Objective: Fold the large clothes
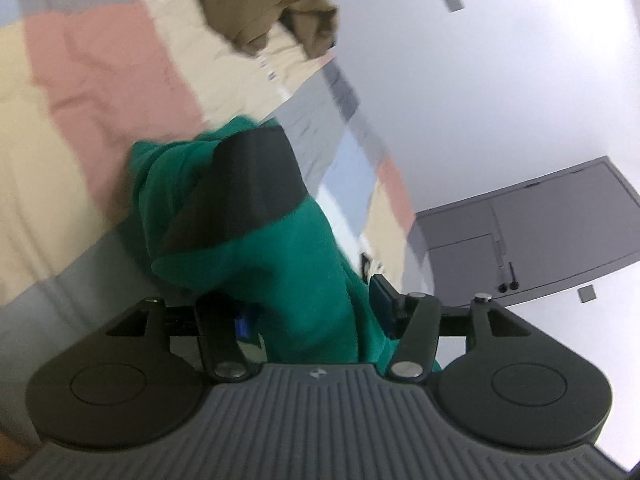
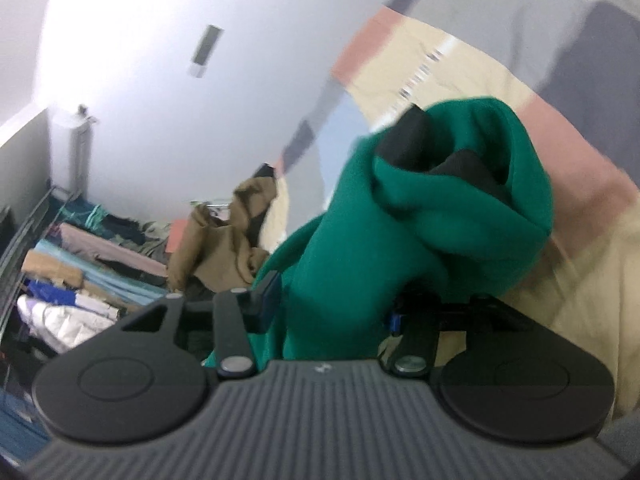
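A green garment [image 1: 296, 256] is bunched between the black fingers of my left gripper [image 1: 240, 160], which is shut on it and holds it above the bed. In the right wrist view the same green garment [image 2: 360, 252] wraps around the black fingers [image 2: 408, 140] of my right gripper [image 2: 440, 160], which is shut on it. The fabric hides most of both pairs of fingers. Both views are tilted and blurred.
A bedspread [image 1: 100, 80] with pink, cream, grey and blue blocks lies below. A brown garment [image 1: 276, 4] is heaped on it, also in the right wrist view [image 2: 224, 248]. A rack of stacked clothes [image 2: 80, 264] stands at the left. A grey cabinet [image 1: 532, 232] is by the white wall.
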A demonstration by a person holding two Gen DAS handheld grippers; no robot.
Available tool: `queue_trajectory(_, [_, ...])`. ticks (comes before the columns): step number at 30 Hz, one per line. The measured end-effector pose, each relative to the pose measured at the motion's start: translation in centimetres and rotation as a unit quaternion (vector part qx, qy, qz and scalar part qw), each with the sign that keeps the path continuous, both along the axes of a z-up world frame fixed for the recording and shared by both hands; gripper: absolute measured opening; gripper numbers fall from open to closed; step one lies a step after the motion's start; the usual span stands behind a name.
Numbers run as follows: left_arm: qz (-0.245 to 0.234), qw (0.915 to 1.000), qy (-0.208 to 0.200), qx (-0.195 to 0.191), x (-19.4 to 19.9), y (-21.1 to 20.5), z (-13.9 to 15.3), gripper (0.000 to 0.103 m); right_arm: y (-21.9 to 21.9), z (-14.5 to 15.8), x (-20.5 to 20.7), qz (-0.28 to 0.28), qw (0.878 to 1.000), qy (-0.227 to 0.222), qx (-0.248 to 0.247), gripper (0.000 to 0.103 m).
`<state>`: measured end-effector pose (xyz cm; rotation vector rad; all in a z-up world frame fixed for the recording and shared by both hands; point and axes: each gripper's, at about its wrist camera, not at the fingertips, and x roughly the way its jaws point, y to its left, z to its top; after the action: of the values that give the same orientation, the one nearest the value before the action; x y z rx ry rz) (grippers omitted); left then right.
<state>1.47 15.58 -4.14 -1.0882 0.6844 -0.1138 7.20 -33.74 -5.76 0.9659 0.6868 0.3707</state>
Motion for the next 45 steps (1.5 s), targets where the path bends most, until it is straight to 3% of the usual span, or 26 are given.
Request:
queue_trajectory(5, [-0.008,0.9983,-0.050,0.028,2.4,-0.4,1.8,0.067,1.1,2.5,2.3,0.005,0.996,-0.069,-0.061,0.054])
queue_trajectory(13, [-0.002,0.9881,-0.105,0.112,7.4,-0.7,2.8,0.067,2.2,1.3,9.8,-0.002,0.989,-0.085,-0.120,0.054])
queue_trajectory(20, [-0.010,0.9801,-0.090,0.177,13.0,-0.9,1.6,0.068,4.1,0.7,15.1,-0.008,0.976,-0.097,-0.193,0.057])
queue_trajectory(25, [-0.024,0.9646,-0.068,0.254,17.1,-2.1,-0.2,0.068,5.7,-1.0,18.5,-0.007,0.964,-0.096,-0.246,0.056])
queue_trajectory(30, [-0.048,0.9602,-0.038,0.272,21.2,-2.4,-3.9,0.068,7.7,-3.1,21.4,0.007,0.946,-0.110,-0.305,0.060])
queue_trajectory(34, [-0.054,0.9614,-0.024,0.269,23.6,-2.2,-6.3,0.068,8.3,-5.4,24.0,0.014,0.943,-0.109,-0.313,0.061])
queue_trajectory(38, [-0.054,0.9603,-0.023,0.273,24.8,-2.3,-6.7,0.068,8.9,-6.8,25.9,0.017,0.936,-0.115,-0.334,0.061])
queue_trajectory(41, [-0.051,0.9597,-0.023,0.276,24.6,-2.5,-6.3,0.068,8.8,-7.1,26.5,0.014,0.937,-0.114,-0.329,0.061])
queue_trajectory(45, [-0.044,0.9649,-0.030,0.257,23.1,-2.2,-5.4,0.069,8.6,-6.7,25.7,0.010,0.940,-0.118,-0.321,0.061])
